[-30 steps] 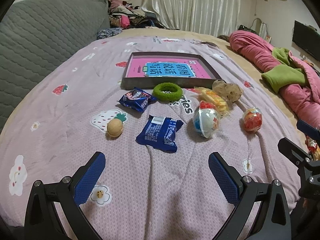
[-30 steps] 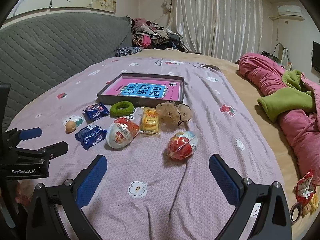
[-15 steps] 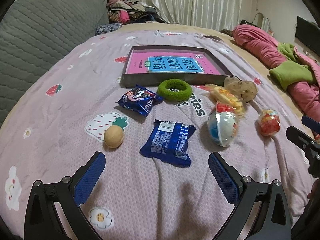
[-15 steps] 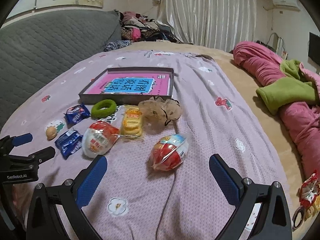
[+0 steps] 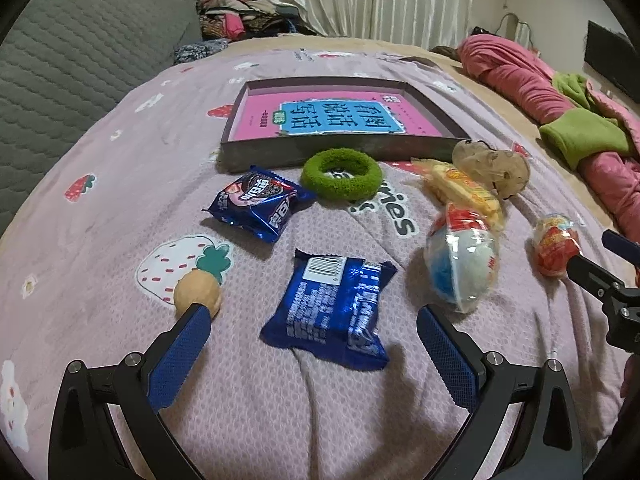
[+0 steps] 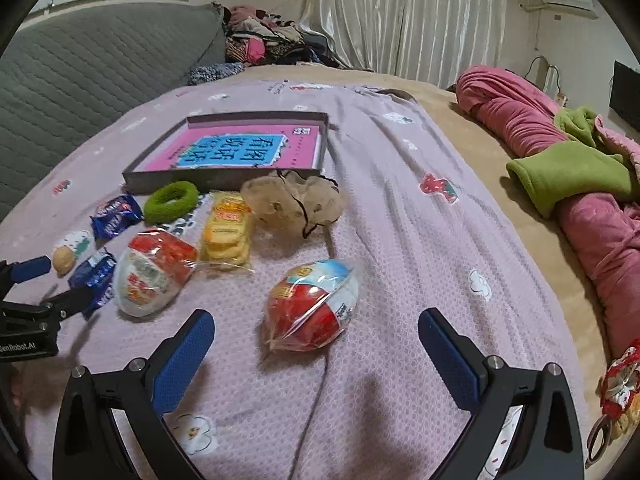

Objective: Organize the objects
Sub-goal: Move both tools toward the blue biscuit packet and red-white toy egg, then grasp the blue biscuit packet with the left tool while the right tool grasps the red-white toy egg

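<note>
A shallow dark box [image 5: 256,151] [image 6: 160,178] holding a pink book lies on the lilac bedspread. In front of it are a green hair ring [image 5: 341,174] [image 6: 171,201], two blue snack packets [image 5: 258,202] [image 5: 334,308], a tan ball [image 5: 197,294], a yellow cracker pack [image 6: 228,232], a beige scrunchie [image 6: 296,202] and two wrapped toy eggs [image 5: 462,264] [image 6: 314,304]. My left gripper [image 5: 310,316] is open just short of the nearer blue packet. My right gripper [image 6: 316,322] is open around the red egg's near end, not touching it.
A grey quilted headboard [image 6: 80,64] runs along the left. Pink and green bedding [image 6: 580,176] is heaped on the right. Clothes pile [image 6: 264,44] at the far end before curtains. A small red keychain toy [image 6: 616,384] lies at the bed's right edge.
Both grippers have moved forward and lower toward the items: the blue packet now sits between the left fingers' tips, the red egg between the right's. No object has moved.
</note>
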`<state>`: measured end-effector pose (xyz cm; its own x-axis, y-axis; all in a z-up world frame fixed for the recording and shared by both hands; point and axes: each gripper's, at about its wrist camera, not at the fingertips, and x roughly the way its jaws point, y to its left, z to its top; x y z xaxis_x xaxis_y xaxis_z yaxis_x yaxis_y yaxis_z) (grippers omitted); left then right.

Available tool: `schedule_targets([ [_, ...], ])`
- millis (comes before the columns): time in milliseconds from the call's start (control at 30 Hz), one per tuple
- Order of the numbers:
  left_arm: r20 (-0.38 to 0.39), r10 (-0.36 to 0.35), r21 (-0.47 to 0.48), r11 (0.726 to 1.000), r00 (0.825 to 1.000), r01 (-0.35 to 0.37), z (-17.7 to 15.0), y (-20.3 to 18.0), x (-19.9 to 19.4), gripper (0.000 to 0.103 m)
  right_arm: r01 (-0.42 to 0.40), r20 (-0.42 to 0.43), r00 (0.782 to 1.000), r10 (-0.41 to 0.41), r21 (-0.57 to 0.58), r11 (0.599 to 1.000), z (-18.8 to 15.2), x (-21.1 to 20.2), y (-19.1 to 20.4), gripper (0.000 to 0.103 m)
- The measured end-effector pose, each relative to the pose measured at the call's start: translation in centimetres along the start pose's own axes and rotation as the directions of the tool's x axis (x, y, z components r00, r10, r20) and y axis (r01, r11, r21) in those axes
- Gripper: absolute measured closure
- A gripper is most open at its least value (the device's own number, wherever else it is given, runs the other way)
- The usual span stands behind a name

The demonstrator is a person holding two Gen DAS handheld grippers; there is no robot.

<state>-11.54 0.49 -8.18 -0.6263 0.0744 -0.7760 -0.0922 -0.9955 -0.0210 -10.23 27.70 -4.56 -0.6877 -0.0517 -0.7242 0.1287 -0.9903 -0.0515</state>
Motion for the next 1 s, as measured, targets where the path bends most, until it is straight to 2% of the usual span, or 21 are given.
schedule_targets([
  [133, -0.011, -0.027, -0.023, 0.999, 1.0, 0.026, 0.3, 0.5, 0.9, 0.0, -0.005, -0.02, 1.0, 0.006, 0.015, 1.0, 0.1, 1.0, -0.3, 0.0],
  [400, -0.004, -0.047, 0.008, 0.999, 0.999, 0.047, 0.8, -0.1, 2.2, 0.001, 0.0, -0.049, 0.999, 0.002, 0.04, 0.999, 0.5, 3.0, -0.3, 0.0],
  [533, -0.011, -0.049, 0.023, 0.999, 0.999, 0.05, 0.6, -0.3, 2.8, 0.008, -0.011, -0.067, 0.998, 0.014, 0.051, 0.999, 0.8, 4.0, -0.1, 0.001],
  [667, -0.011, -0.038, 0.048, 0.998, 0.999, 0.039, 0.2, -0.6, 3.2, 0.009, 0.0, -0.072, 0.997, 0.003, 0.038, 0.999, 0.8, 4.6, 0.3, 0.015],
  [833, 0.003, -0.044, 0.081, 0.996, 0.999, 0.043, 0.1, -1.2, 3.1, 0.013, -0.006, -0.071, 0.997, 0.007, 0.021, 1.0, 0.8, 5.1, 0.9, 0.021],
  [900, -0.001, -0.058, 0.079, 0.995, 0.998, 0.058, 0.1, -1.2, 3.3, 0.02, 0.002, -0.073, 0.997, -0.001, 0.017, 1.0, 0.8, 5.4, 1.0, 0.029],
  [933, -0.002, -0.061, 0.076, 0.995, 0.998, 0.061, 0.1, -1.2, 3.4, 0.03, 0.001, -0.075, 0.997, 0.0, 0.017, 1.0, 0.8, 5.5, 1.0, 0.031],
  [1000, -0.004, -0.057, 0.071, 0.996, 0.998, 0.057, 0.2, -1.2, 3.5, 0.035, -0.005, -0.077, 0.997, 0.006, 0.017, 1.0, 0.7, 5.6, 1.0, 0.035],
])
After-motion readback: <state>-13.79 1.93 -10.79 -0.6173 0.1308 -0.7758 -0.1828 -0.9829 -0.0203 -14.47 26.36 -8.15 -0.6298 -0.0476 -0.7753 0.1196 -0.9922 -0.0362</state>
